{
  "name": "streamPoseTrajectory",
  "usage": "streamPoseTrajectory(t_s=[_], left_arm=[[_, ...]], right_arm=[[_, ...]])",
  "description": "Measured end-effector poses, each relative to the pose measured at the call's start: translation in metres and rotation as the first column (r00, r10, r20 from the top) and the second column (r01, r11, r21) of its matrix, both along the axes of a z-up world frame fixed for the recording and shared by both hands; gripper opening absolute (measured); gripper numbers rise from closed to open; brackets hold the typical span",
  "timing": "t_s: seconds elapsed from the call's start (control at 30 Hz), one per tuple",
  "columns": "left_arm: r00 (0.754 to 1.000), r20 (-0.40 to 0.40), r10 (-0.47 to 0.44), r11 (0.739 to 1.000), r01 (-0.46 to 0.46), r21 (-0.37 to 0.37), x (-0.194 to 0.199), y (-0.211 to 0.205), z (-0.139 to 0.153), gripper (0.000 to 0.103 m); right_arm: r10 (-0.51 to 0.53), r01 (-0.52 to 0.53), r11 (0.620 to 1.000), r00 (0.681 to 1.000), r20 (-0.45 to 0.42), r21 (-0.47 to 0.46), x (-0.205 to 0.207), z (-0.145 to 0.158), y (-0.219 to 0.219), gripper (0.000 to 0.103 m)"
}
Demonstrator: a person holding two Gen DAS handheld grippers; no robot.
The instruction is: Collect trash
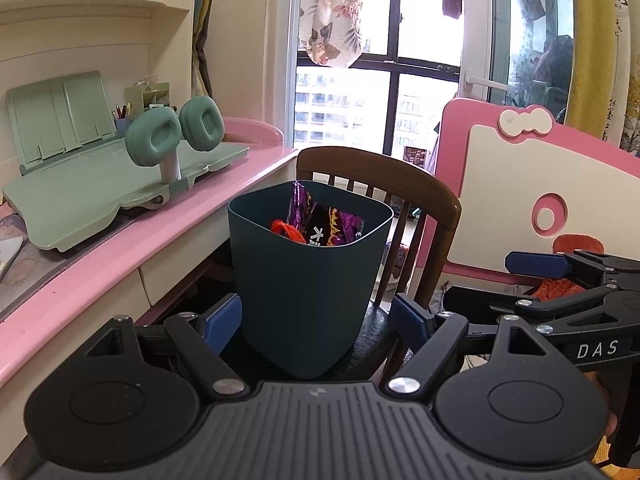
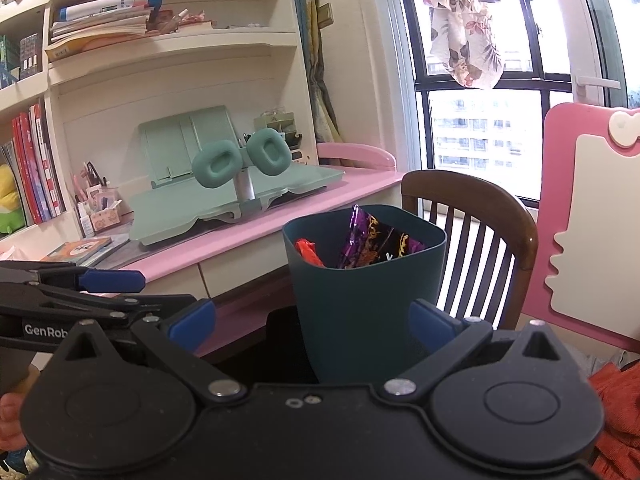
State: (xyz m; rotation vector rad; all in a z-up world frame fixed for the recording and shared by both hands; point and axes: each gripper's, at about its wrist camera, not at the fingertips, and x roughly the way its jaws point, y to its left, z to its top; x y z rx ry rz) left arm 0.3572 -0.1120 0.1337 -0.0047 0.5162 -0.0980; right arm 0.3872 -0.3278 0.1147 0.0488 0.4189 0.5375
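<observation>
A dark teal bin (image 1: 304,288) (image 2: 360,300) stands on the dark seat of a wooden chair (image 1: 380,168). Inside it a purple snack wrapper (image 1: 320,224) (image 2: 368,240) and a small orange-red piece (image 1: 286,230) (image 2: 306,250) stick up. My left gripper (image 1: 316,320) is open, its blue fingers on either side of the bin's lower part, with a gap on the right side. My right gripper (image 2: 312,320) is open too, the bin ahead between its fingers and nearer the right one. Neither holds anything.
A pink desk (image 1: 120,248) runs along the left with a green reading stand (image 1: 80,184) on it. A pink and white board (image 1: 520,184) stands right of the chair. Orange fabric (image 2: 616,400) lies at the lower right. Behind is a window (image 1: 384,80).
</observation>
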Motion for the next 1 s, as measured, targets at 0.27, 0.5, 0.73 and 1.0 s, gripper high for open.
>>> streamPoseTrajectory(t_s=[0.27,0.5,0.73,1.0], left_arm=[[1.0,0.002,0.006,1.0,-0.006,0.001,-0.005,0.003,-0.002,0.082],[1.0,0.01,0.007,1.0,-0.008,0.013,-0.01,0.005,-0.005,0.082],[1.0,0.013,0.008,1.0,-0.008,0.015,-0.011,0.005,-0.006,0.082],[1.0,0.005,0.0,1.0,0.0,0.014,-0.011,0.006,-0.008,0.082]], right_arm=[[0.013,-0.013,1.0,1.0,0.003,-0.007,-0.005,0.0,0.005,0.103],[0.018,-0.018,1.0,1.0,-0.002,-0.006,-0.006,-0.002,0.005,0.103],[0.018,-0.018,1.0,1.0,-0.004,-0.006,-0.006,-0.003,0.005,0.103],[0.019,-0.019,1.0,1.0,-0.006,-0.006,-0.005,-0.003,0.006,0.103]])
